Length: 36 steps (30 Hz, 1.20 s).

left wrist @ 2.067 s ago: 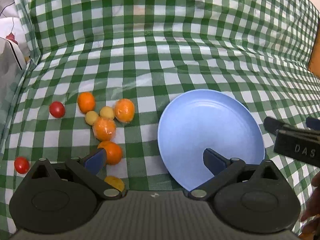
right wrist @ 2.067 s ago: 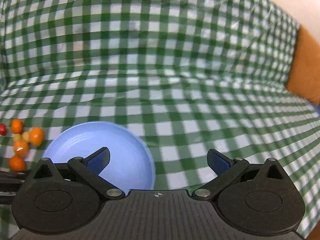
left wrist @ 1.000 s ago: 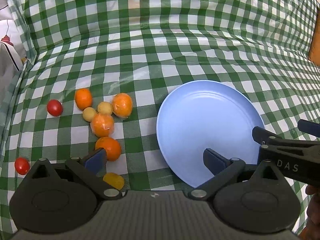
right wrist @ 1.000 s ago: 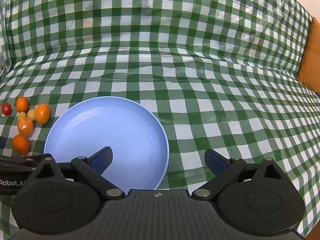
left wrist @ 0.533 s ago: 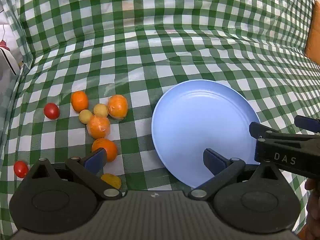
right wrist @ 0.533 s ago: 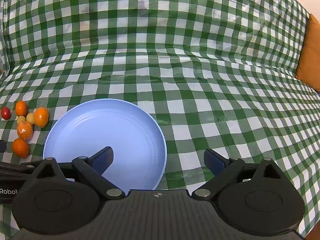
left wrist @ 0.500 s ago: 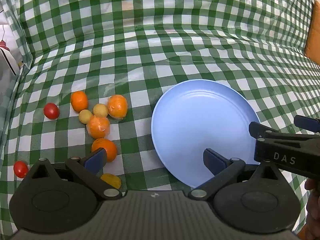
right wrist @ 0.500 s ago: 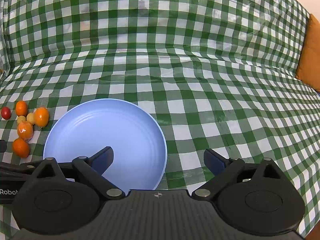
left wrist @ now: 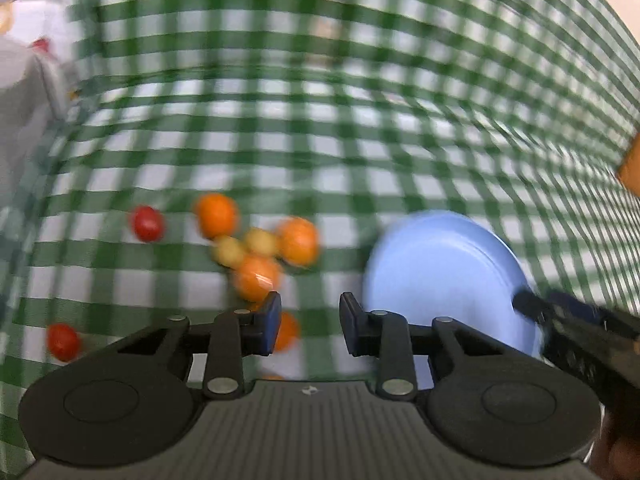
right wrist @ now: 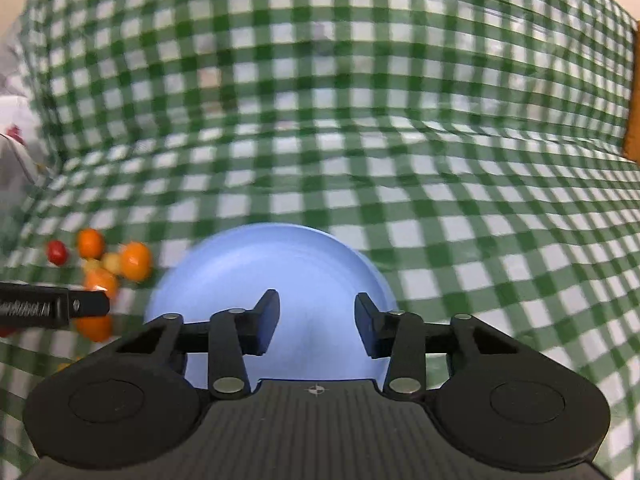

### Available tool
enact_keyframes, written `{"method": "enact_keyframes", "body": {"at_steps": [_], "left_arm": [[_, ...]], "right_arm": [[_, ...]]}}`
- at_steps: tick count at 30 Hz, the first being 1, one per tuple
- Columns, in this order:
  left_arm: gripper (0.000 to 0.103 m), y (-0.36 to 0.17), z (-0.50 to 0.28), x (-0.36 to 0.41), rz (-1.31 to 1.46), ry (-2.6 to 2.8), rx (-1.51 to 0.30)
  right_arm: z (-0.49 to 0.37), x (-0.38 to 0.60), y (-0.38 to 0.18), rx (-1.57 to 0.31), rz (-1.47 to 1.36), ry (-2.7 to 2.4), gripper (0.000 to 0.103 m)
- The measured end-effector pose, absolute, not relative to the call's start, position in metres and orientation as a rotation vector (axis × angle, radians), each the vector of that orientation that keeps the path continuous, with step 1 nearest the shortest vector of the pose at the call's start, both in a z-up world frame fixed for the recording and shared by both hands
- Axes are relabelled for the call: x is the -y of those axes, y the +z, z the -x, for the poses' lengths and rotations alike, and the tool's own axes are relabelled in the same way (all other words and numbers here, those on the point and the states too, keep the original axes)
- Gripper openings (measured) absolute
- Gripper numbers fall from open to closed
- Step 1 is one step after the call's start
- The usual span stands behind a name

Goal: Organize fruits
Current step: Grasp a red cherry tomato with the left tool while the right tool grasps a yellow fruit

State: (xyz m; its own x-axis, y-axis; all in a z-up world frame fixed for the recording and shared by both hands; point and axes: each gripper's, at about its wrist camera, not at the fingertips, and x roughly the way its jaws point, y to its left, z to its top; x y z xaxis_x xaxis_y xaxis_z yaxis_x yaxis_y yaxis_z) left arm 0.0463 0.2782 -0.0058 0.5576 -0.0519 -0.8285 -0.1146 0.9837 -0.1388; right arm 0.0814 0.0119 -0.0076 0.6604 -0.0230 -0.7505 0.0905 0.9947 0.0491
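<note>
Several small oranges (left wrist: 256, 276), two yellow fruits (left wrist: 262, 242) and two red tomatoes (left wrist: 147, 223) lie on the green checked cloth, left of an empty blue plate (left wrist: 444, 276). My left gripper (left wrist: 306, 328) is open with a narrow gap and empty, just short of the nearest orange (left wrist: 287, 330). My right gripper (right wrist: 316, 326) is open, also narrowed and empty, above the plate (right wrist: 304, 264). The fruit cluster (right wrist: 134, 261) shows at its left. Both views are motion-blurred.
A white bag (left wrist: 28, 76) lies at the far left edge of the cloth. An orange-brown edge (right wrist: 632, 120) shows at the far right. The right gripper's body (left wrist: 580, 336) reaches over the plate's right rim.
Both grippers' jaws have narrowed from wide open. The left gripper has swung left toward the fruit cluster; the right gripper has shifted so the plate sits centred under it.
</note>
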Motion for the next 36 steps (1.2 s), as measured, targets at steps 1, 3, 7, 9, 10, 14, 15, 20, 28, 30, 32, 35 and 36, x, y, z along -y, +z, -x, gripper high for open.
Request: {"method": "enact_keyframes", "body": {"at_steps": [1,3,7,9,10,14,15,20,28,30,32,35,36], "left_arm": [[0.036,-0.005,-0.047,-0.295,0.199,0.064,-0.977],[0.036,-0.006,-0.05,-0.335,0.233,0.136,-0.979],[0.037,-0.01,-0.042,-0.396,0.301,0.296,-1.002],[0.043,-0.013,-0.037,-0.411,0.316,0.37,-1.01],[0.047,-0.015,-0.036,-0.422,0.328,0.407,-1.017],[0.066,-0.024,-0.03,-0.444,0.401,0.505,-1.052],[0.066,-0.028,-0.028,-0.448,0.42,0.519,-1.065],[0.066,-0.039,-0.025,-0.455,0.485,0.554,-1.119],[0.032,-0.049,-0.03,-0.462,0.47,0.527,-1.13],[0.032,-0.043,-0.031,-0.454,0.439,0.509,-1.099],[0.032,-0.034,-0.031,-0.437,0.41,0.452,-1.076],[0.032,-0.03,-0.037,-0.401,0.371,0.314,-1.08],[0.032,-0.038,-0.042,-0.388,0.357,0.279,-1.089]], "right_arm": [[-0.084,-0.016,-0.007,-0.845,-0.092,-0.038,0.042],[-0.088,-0.026,-0.007,-0.839,-0.106,0.03,0.042],[-0.088,-0.062,-0.012,-0.856,-0.086,0.181,0.043],[-0.084,-0.081,-0.016,-0.87,-0.076,0.244,0.043],[-0.085,-0.09,-0.02,-0.882,-0.068,0.275,0.043],[-0.067,-0.144,-0.027,-0.918,-0.033,0.356,0.044],[-0.067,-0.155,-0.029,-0.93,-0.027,0.364,0.044],[-0.068,-0.165,-0.045,-0.989,-0.019,0.36,0.045],[-0.07,-0.172,-0.061,-1.025,-0.041,0.402,0.047],[-0.069,-0.172,-0.061,-1.022,-0.036,0.422,0.039],[-0.067,-0.171,-0.06,-1.019,-0.049,0.454,0.025],[-0.063,-0.17,-0.055,-0.992,-0.006,0.429,0.024],[-0.063,-0.168,-0.053,-0.984,-0.003,0.424,0.024]]}}
